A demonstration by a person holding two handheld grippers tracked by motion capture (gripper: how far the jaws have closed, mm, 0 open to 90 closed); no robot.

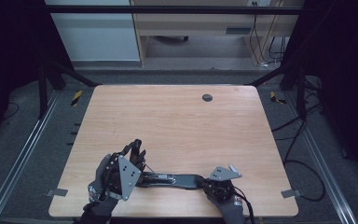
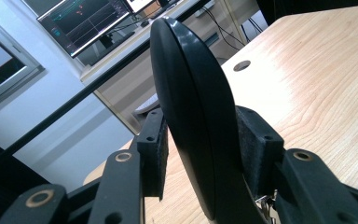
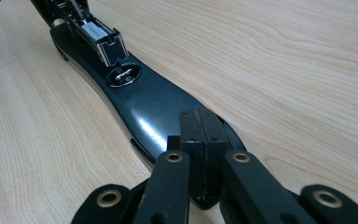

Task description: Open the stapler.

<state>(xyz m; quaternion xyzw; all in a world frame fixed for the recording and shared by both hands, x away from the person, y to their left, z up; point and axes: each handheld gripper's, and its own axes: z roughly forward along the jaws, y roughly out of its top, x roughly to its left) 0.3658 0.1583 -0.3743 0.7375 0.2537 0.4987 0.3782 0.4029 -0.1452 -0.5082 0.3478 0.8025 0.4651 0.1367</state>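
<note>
Stapler (image 1: 168, 179) — lid (image 2: 191, 116) clamped, base (image 3: 154, 102) pinned.

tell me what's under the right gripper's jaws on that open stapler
The right gripper, jaws shut, presses down on the front end of the stapler's black base, which lies flat on the wooden table. The jaws cover the base's very tip, so its edge there stays hidden.
</note>
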